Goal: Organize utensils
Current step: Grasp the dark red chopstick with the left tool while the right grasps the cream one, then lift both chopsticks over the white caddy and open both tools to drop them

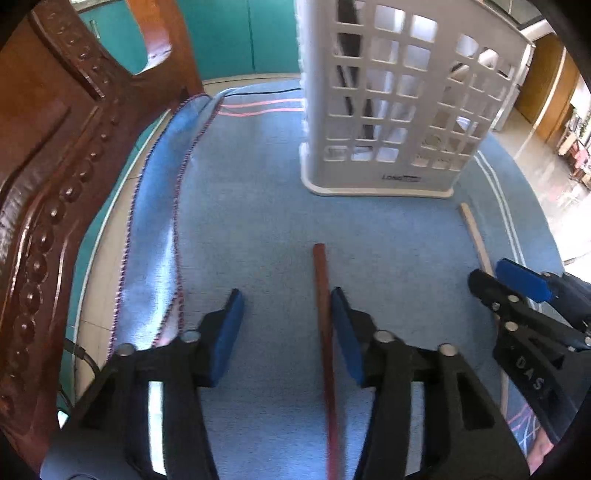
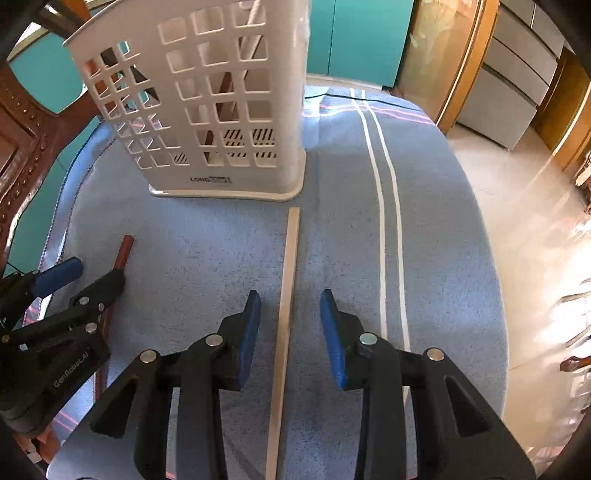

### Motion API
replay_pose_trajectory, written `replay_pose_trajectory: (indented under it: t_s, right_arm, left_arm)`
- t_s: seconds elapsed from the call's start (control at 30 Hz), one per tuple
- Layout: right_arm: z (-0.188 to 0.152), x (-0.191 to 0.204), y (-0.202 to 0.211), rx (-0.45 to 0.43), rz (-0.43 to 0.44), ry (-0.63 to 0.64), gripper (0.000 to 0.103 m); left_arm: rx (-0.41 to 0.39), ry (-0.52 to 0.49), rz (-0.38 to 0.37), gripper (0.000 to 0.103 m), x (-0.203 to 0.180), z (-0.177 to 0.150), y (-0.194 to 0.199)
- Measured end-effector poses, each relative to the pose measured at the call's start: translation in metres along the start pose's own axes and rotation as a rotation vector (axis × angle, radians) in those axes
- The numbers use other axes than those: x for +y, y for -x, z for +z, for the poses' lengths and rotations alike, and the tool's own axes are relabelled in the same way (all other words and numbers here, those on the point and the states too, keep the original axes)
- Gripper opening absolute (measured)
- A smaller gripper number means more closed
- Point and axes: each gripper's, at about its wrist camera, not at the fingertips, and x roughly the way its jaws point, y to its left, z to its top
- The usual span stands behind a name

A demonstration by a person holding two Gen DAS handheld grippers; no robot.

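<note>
A blue terry towel with white stripes covers the worktop. A carved dark-brown wooden chair back stands at its edge, teal cabinet doors behind, glossy beige floor alongside.

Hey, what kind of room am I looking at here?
Probably a home dining area: a table under a blue towel-like cloth, a carved dark wooden chair beside it, and a white slotted plastic utensil holder with two loose chopsticks in front.

A blue towel covers the counter. On it, the white slotted basket stands ahead of both claws; a dark chopstick and a pale chopstick lie between each claw's fingers.
</note>
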Motion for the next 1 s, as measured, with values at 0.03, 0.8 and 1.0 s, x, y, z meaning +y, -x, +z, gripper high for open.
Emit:
replay_pose_trajectory:
  t_s: [0.03, 0.8, 1.0]
  right_arm:
    - [0.000, -0.001, -0.001, -0.001, 0.006, -0.001, 0.033]
    - [-0.010, -0.029, 0.161, -0.357, 0.306, -0.009, 0.006]
    - [0.012, -0.047, 0.226, -0.530, 0.360, -0.034, 0.006]
  left_arm:
    - [-0.001, -0.001, -0.004, 0.037, -0.003, 0.000, 0.000]
    - [-0.493, 0.016, -0.171, 0.007, 0.007, 0.017, 0.186]
    - [-0.769, 0.066, -0.262, 0.007, 0.028, 0.047, 0.272]
